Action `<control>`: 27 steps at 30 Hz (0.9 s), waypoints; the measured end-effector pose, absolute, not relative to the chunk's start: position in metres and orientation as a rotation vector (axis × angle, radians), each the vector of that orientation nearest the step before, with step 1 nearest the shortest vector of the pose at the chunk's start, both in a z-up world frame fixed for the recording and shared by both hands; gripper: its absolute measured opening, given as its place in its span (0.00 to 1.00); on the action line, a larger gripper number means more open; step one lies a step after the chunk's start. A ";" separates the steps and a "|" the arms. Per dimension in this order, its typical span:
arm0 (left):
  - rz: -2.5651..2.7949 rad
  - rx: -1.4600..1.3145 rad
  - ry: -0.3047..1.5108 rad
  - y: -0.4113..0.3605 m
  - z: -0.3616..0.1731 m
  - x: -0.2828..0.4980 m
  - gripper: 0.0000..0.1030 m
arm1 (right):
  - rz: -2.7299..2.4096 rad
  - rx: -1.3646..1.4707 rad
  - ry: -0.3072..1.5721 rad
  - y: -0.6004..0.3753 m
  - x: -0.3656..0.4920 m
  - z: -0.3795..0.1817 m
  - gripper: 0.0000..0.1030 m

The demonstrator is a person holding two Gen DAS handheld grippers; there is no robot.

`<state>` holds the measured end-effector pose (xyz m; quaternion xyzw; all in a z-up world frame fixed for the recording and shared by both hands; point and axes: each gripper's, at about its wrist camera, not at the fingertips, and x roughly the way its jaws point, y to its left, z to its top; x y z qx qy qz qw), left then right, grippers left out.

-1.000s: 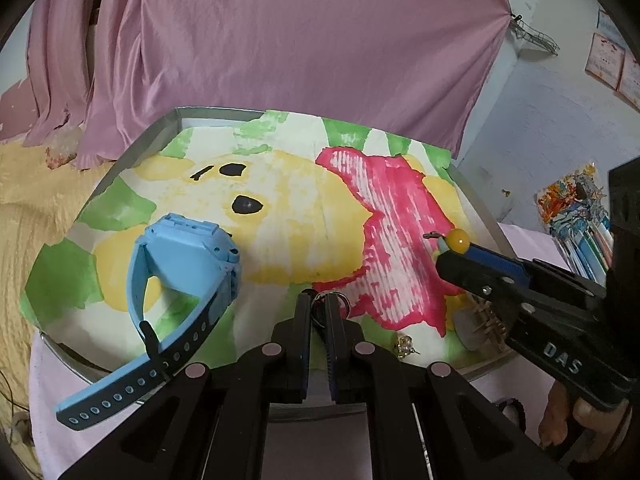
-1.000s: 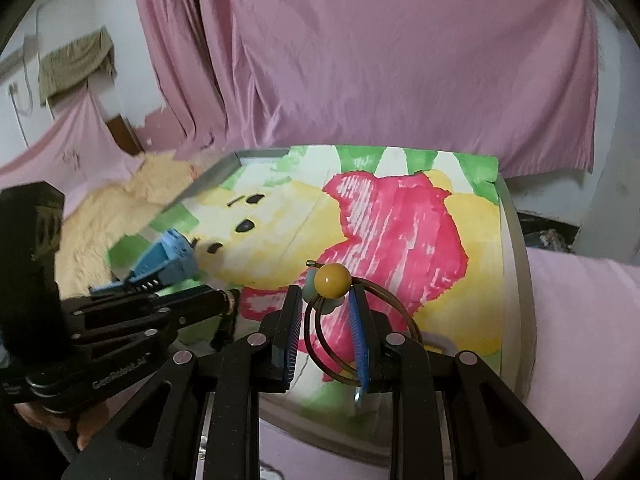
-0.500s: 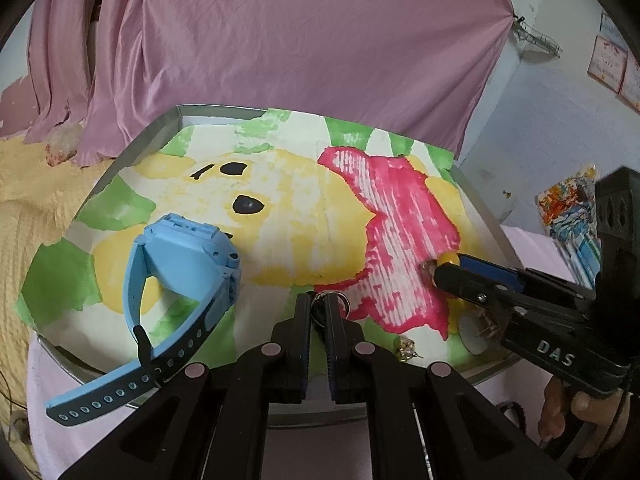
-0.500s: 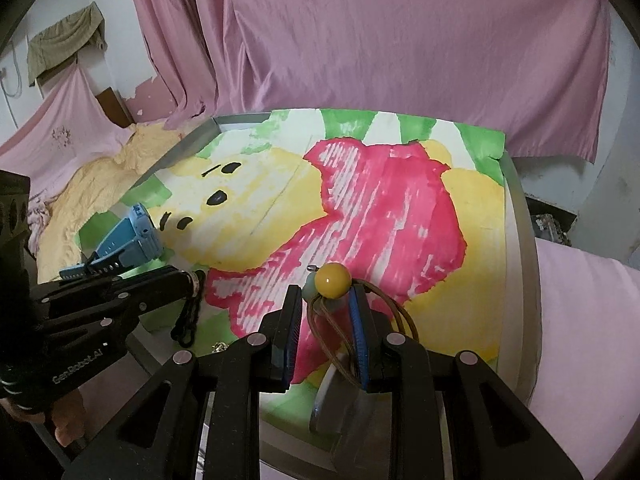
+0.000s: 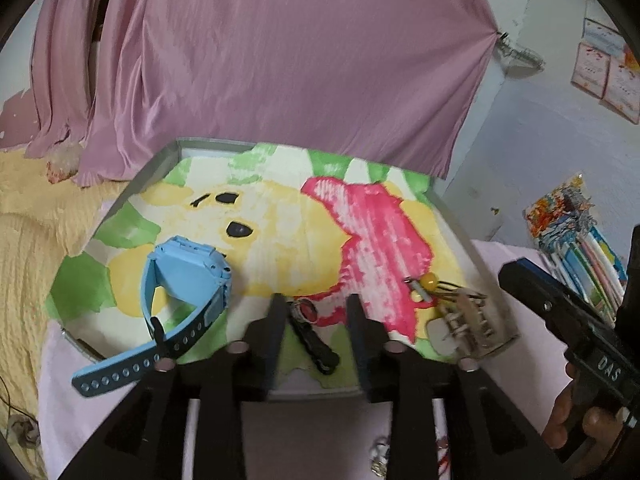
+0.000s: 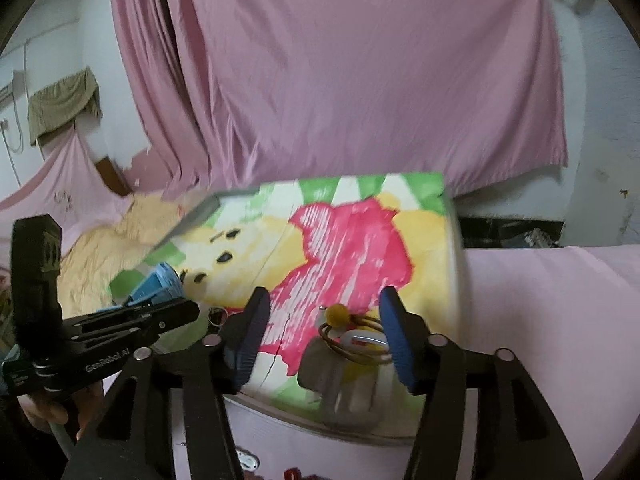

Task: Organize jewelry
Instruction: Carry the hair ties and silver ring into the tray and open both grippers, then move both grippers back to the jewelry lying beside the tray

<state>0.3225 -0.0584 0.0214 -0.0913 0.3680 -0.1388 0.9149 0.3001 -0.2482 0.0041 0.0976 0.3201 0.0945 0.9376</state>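
Now both hand-held grippers hover over the near edge of a tray (image 5: 168, 156) lined with a bear picture in yellow, red and green. From the left wrist view, the left hand-held gripper (image 5: 316, 320) has its jaws parting, and between them on the picture lie a small ring (image 5: 307, 309) and a dark strap-like piece (image 5: 318, 346); the black fingers (image 5: 276, 320) touch neither. Left of it a blue watch (image 5: 188, 276) stands on its side, and its strap runs out over the tray's near rim. To the right, by the near right corner, a bangle with a yellow bead (image 5: 429, 280) rests beside a pale comb-like clip (image 5: 466, 322). From the right wrist view, the right hand-held gripper (image 6: 326, 334) is also spreading; its blue pads (image 6: 394, 336) stand clear on either side of the bangle (image 6: 356, 338), which lies on the picture with the bead (image 6: 338, 314) at its far end and a clear clip-like thing (image 6: 344, 384) in front of it, too blurred to name surely. A person's fingers (image 5: 580, 424) grip the right tool's handle. Pink cloth (image 5: 280, 60) hangs behind the tray, and a yellow blanket (image 5: 28, 240) lies to its left.
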 end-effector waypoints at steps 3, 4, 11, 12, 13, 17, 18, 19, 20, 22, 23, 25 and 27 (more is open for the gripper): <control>-0.285 -0.197 0.703 -0.057 0.030 0.307 0.60 | 0.173 0.201 0.592 -0.254 0.281 0.012 0.65; -0.285 -0.198 0.687 -0.056 0.032 0.303 0.62 | 0.161 0.200 0.575 -0.256 0.275 0.013 0.66; -0.276 -0.179 0.531 -0.053 0.048 0.255 0.96 | 0.108 0.225 0.425 -0.268 0.224 0.025 0.84; -0.271 -0.181 0.513 -0.052 0.049 0.250 0.97 | 0.105 0.231 0.401 -0.269 0.216 0.026 0.85; -0.266 -0.183 0.491 -0.051 0.050 0.244 0.99 | 0.104 0.235 0.383 -0.270 0.210 0.027 0.87; -0.245 -0.174 0.421 -0.048 0.053 0.219 1.00 | 0.084 0.246 0.339 -0.274 0.182 0.031 0.91; -0.240 -0.163 0.402 -0.047 0.053 0.212 1.00 | 0.075 0.247 0.335 -0.275 0.176 0.031 0.92; -0.236 -0.151 0.386 -0.047 0.052 0.205 1.00 | 0.065 0.247 0.332 -0.276 0.171 0.030 0.92; -0.234 -0.148 0.374 -0.047 0.052 0.199 1.00 | 0.056 0.248 0.327 -0.276 0.163 0.028 0.92; -0.235 -0.143 0.347 -0.045 0.051 0.186 1.00 | 0.045 0.246 0.312 -0.277 0.148 0.026 0.92; -0.235 -0.141 0.332 -0.045 0.050 0.179 1.00 | 0.041 0.243 0.305 -0.277 0.141 0.025 0.92; -0.235 -0.138 0.321 -0.046 0.049 0.171 1.00 | 0.037 0.235 0.291 -0.276 0.131 0.023 0.92; -0.236 -0.131 0.313 -0.047 0.046 0.163 1.00 | 0.033 0.217 0.266 -0.275 0.118 0.021 0.92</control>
